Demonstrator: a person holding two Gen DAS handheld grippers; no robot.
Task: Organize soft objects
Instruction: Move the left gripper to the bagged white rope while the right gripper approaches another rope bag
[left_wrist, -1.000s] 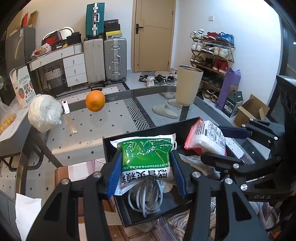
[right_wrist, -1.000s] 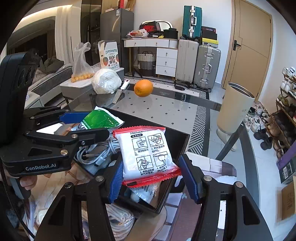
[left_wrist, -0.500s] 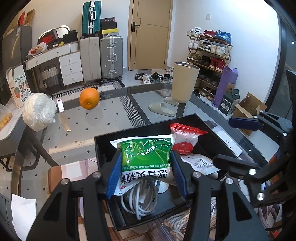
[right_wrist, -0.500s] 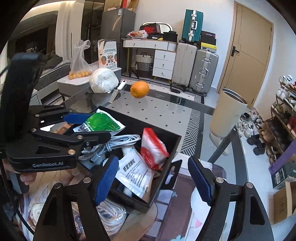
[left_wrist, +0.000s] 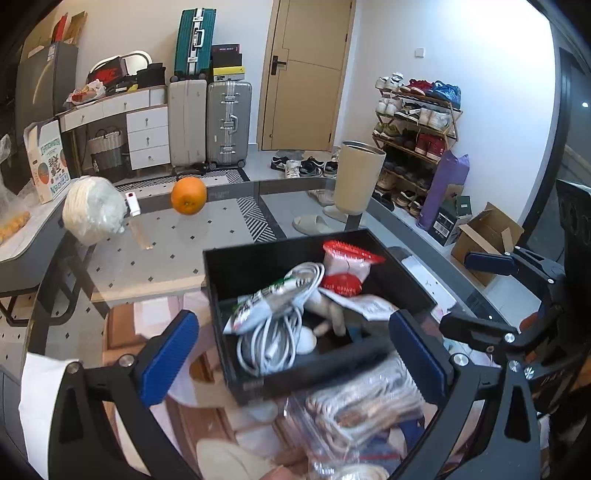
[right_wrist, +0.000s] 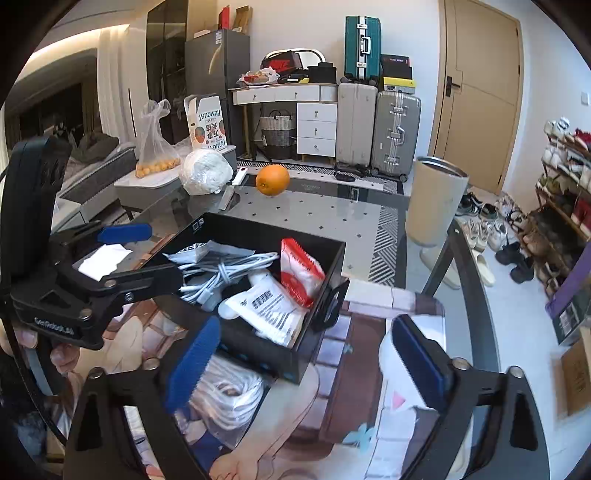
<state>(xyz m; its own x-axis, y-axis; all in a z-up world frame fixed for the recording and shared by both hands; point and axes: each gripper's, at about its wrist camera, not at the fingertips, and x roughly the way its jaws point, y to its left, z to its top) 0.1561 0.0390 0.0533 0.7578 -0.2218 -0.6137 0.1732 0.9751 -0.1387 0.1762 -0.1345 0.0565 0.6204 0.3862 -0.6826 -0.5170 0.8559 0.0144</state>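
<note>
Hovering with jaws apart, the left gripper (left_wrist: 291, 354) is holding nothing; the green packet (left_wrist: 264, 301) is lying on the cable (left_wrist: 273, 332) in the black box (left_wrist: 258, 258), the red packet (right_wrist: 299, 273) standing at its right wall, and the right gripper (right_wrist: 306, 363) is gaping empty too

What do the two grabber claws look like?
Both are black frames of flat bars joined by silver bolts. The left gripper and the right gripper each have two fingers tipped with ribbed blue pads. The left one carries small white lettering on its side, too blurred to read here. No cables or sleeves show.
</note>
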